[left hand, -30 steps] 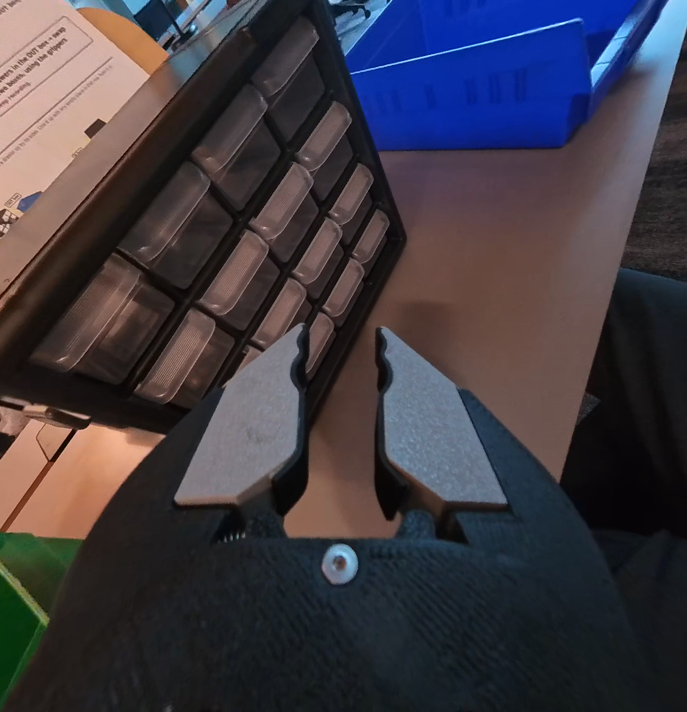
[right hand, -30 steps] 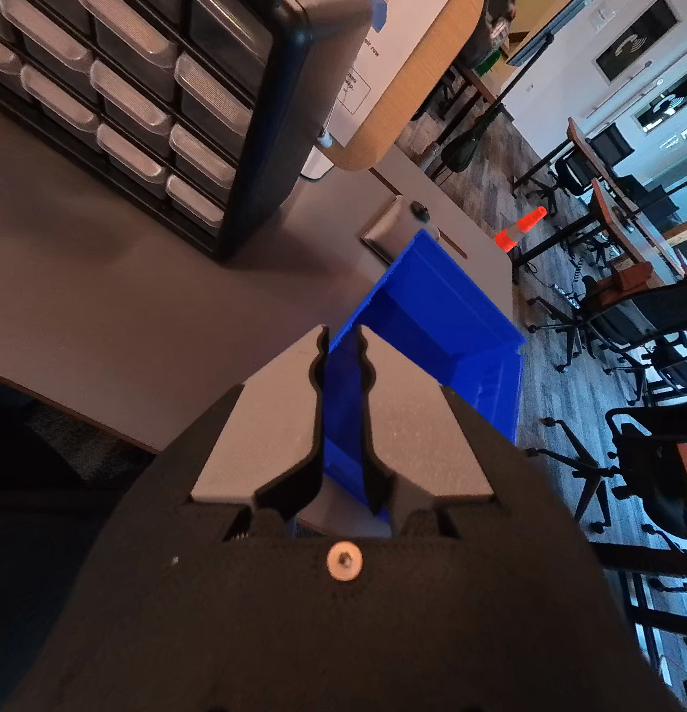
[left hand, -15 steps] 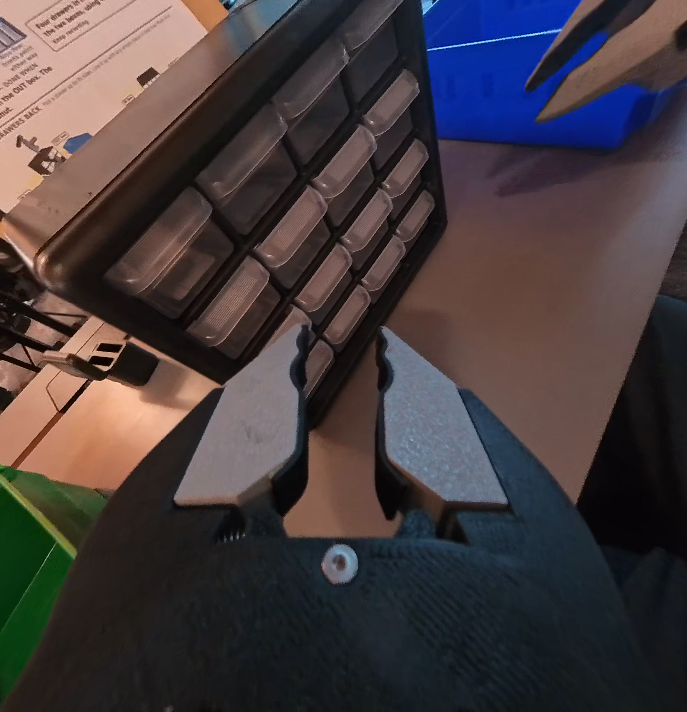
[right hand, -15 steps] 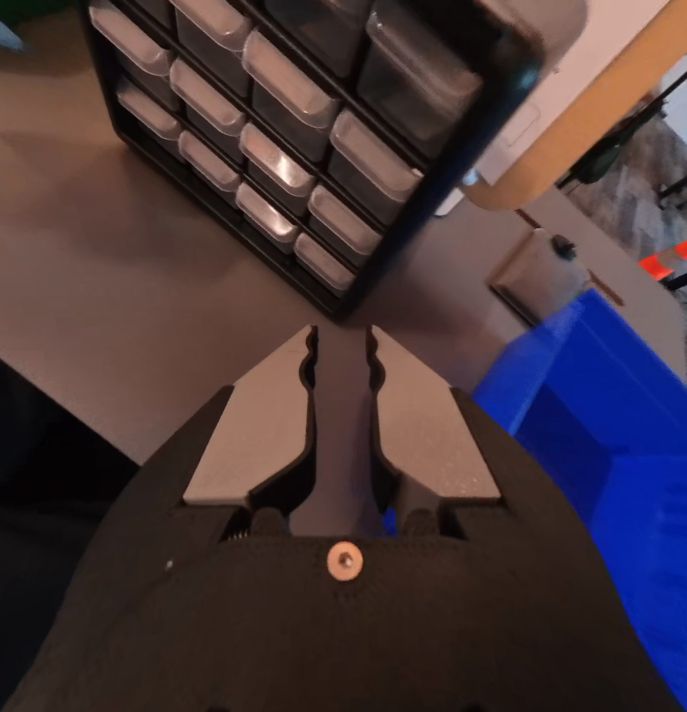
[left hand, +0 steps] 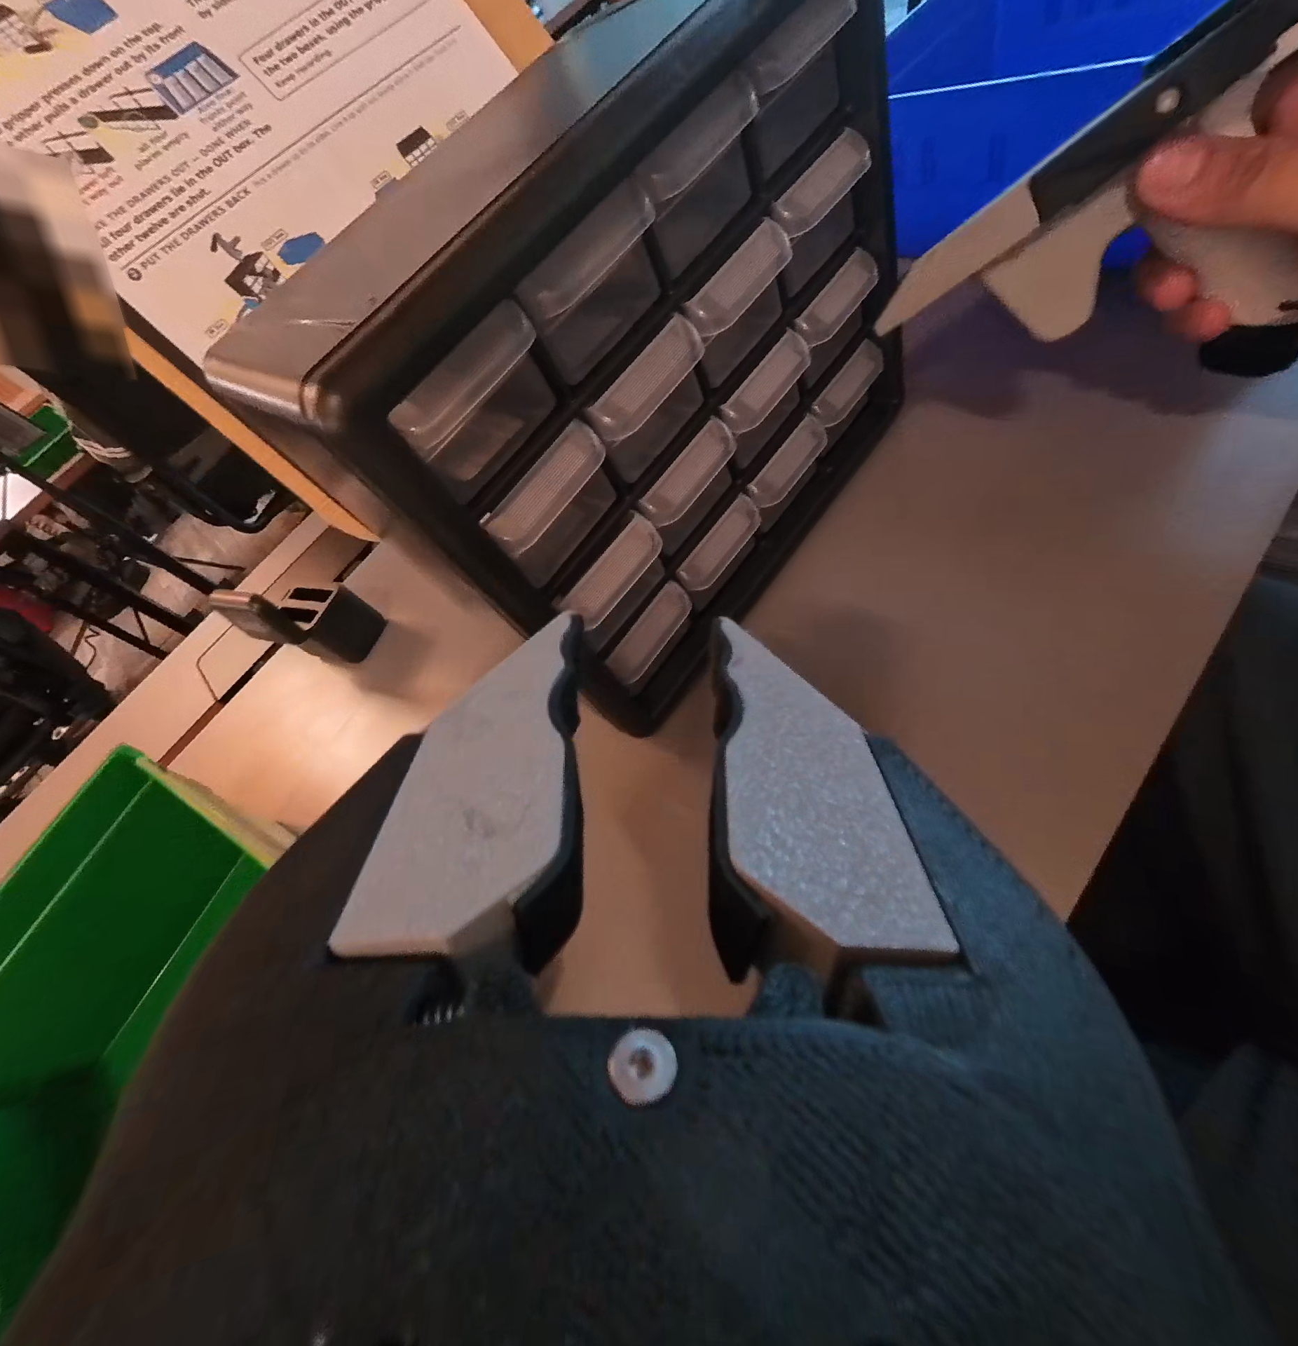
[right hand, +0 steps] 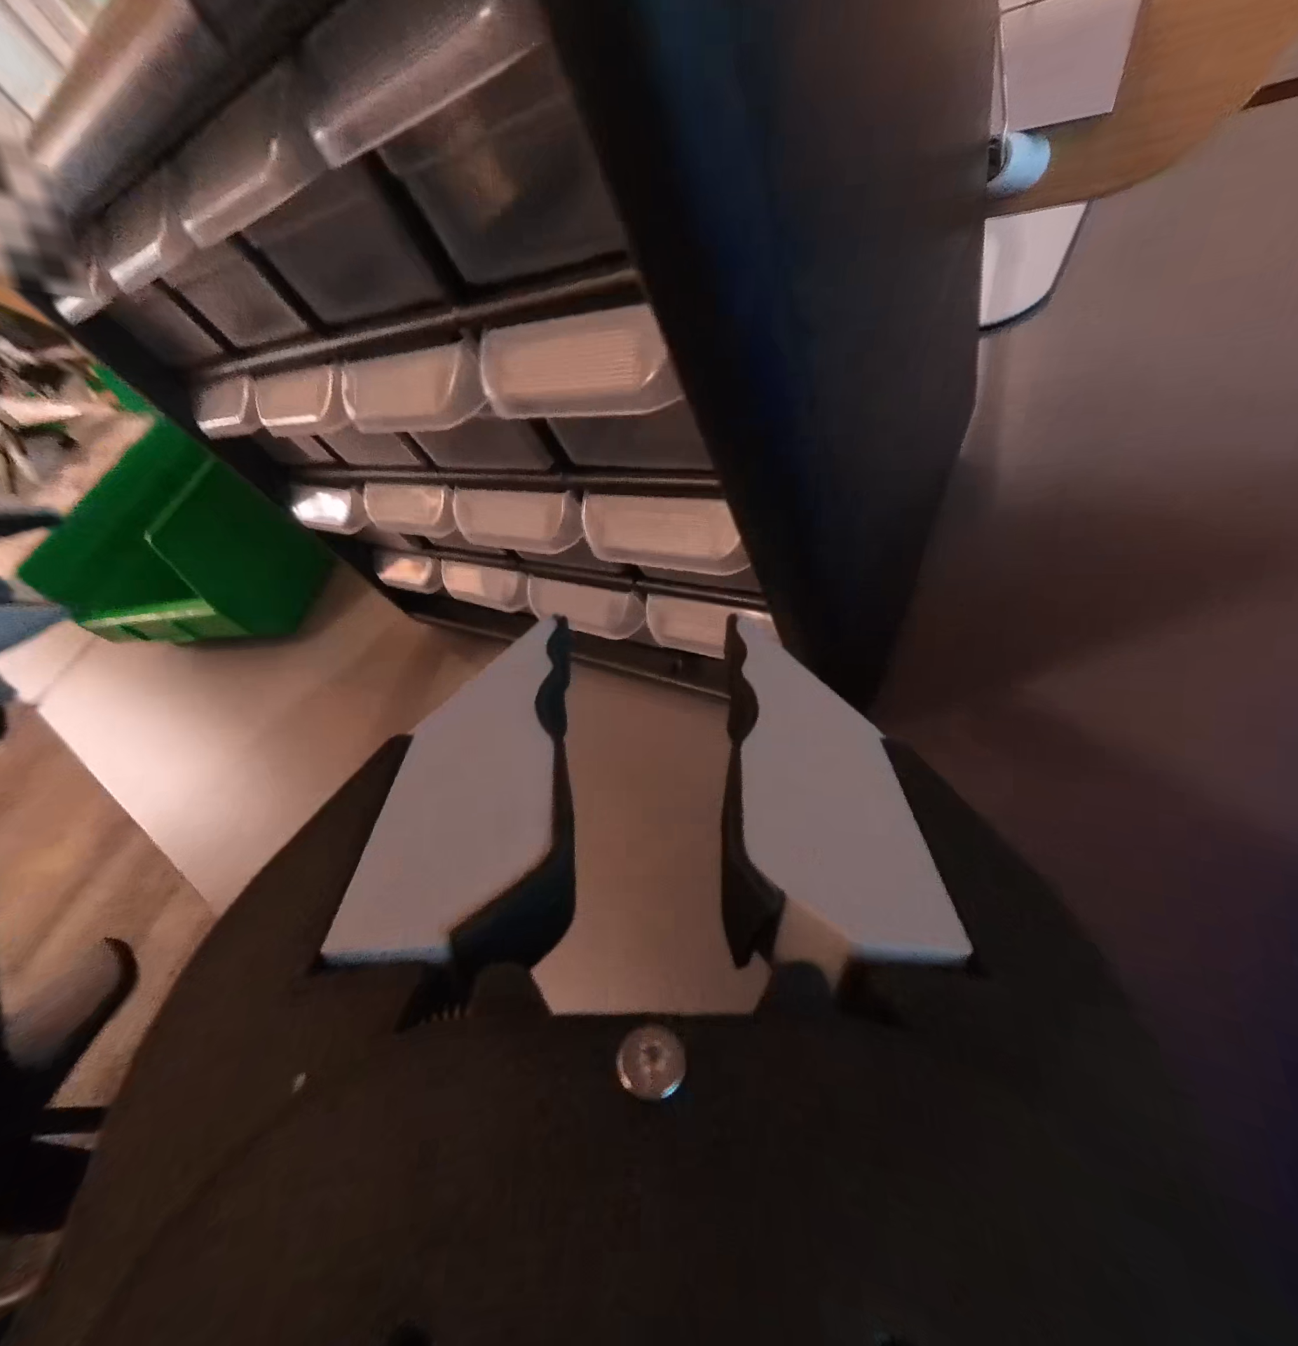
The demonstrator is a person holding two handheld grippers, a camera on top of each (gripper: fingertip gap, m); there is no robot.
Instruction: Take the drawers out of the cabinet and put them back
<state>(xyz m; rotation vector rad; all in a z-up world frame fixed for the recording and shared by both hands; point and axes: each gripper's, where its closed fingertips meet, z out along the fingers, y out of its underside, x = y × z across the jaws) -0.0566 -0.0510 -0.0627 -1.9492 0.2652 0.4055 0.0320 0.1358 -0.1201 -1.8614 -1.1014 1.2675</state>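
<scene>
A black cabinet (left hand: pixel 384 306) with several clear plastic drawers (left hand: pixel 631 393) stands on the brown table (left hand: pixel 995 583); all visible drawers sit pushed in. My left gripper (left hand: pixel 642 634) is open and empty, close in front of the cabinet's bottom left corner. My right gripper (right hand: pixel 642 626) is open and empty, just in front of the bottom right drawer (right hand: pixel 697 619) of the cabinet (right hand: pixel 813 291). The right gripper also shows in the left wrist view (left hand: pixel 1054 218), held by a hand at the cabinet's right side.
A green bin (left hand: pixel 85 910) stands left of the cabinet and also shows in the right wrist view (right hand: pixel 173 539). A blue bin (left hand: pixel 995 109) stands behind and to the right. An instruction sheet (left hand: pixel 194 131) leans behind the cabinet. A small black block (left hand: pixel 318 619) lies at the left.
My right gripper has swung from over the blue bin towards the cabinet's lower right drawers and opened wider. My left gripper has shifted left and back, open as before.
</scene>
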